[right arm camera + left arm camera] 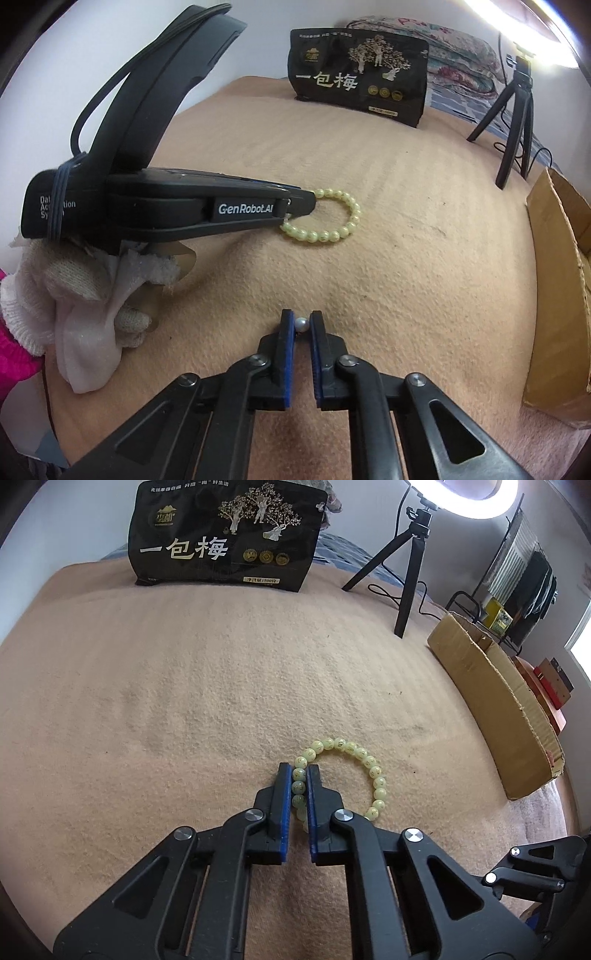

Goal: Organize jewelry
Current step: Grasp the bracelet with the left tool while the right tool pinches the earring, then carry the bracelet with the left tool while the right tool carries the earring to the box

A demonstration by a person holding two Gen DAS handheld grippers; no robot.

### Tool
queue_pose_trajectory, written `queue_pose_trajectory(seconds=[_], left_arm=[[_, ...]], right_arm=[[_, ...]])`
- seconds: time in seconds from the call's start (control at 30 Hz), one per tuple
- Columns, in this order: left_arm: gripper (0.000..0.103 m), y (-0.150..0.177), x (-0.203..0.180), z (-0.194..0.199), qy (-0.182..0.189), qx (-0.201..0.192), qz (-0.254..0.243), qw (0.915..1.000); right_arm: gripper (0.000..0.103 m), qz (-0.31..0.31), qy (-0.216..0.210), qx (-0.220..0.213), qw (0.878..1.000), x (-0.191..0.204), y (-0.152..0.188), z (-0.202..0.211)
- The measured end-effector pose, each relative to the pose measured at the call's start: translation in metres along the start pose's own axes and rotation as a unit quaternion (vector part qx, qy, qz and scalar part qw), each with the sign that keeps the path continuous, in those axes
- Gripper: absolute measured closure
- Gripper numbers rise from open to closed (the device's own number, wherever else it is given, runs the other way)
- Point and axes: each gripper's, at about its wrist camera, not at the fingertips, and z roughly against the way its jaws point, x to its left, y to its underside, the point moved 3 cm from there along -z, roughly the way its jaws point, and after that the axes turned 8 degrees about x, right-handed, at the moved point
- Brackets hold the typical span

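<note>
Between our left claw [299, 771] pads lay the pale green bead bracelet [343, 775], pinched on one side, its loop resting on the blanket [184, 701]; our right claw [302, 323] pinched a pearl [301, 325].

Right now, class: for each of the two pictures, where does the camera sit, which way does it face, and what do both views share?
Left wrist: sits on the left gripper, looking down along its fingers at the green bead bracelet clamped between them on the tan blanket.
Right wrist: sits on the right gripper, clamped on a small pearl; a gloved hand holds the left gripper.
Shared: bracelet, black snack bag, tripod, cardboard box.
</note>
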Motion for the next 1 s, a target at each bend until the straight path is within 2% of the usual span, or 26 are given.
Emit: queue_pose_trajectory(seconds=[0.2, 0.5, 0.77, 1.0], left_arm=[[0.098, 0.003, 0.004, 0.013, 0.001, -0.008, 0.014, 0.9999], [0.098, 0.005, 0.009, 0.056, 0.002, -0.047, 0.03, 0.9985], [0.098, 0.008, 0.0, 0.091, -0.005, -0.075, 0.017, 0.997], [0.098, 0.01, -0.019, 0.114, 0.01, -0.093, 0.006, 0.9956]], right_arm=[[0.097, -0.004, -0.001, -0.008, 1.0, 0.0, 0.005, 0.009], [0.097, -0.017, 0.004, -0.024, 1.0, -0.011, 0.013, 0.038], [0.097, -0.039, 0.019, -0.045, 0.998, -0.032, 0.027, 0.071], [0.097, -0.052, 0.038, -0.063, 0.996, -0.048, 0.04, 0.102]])
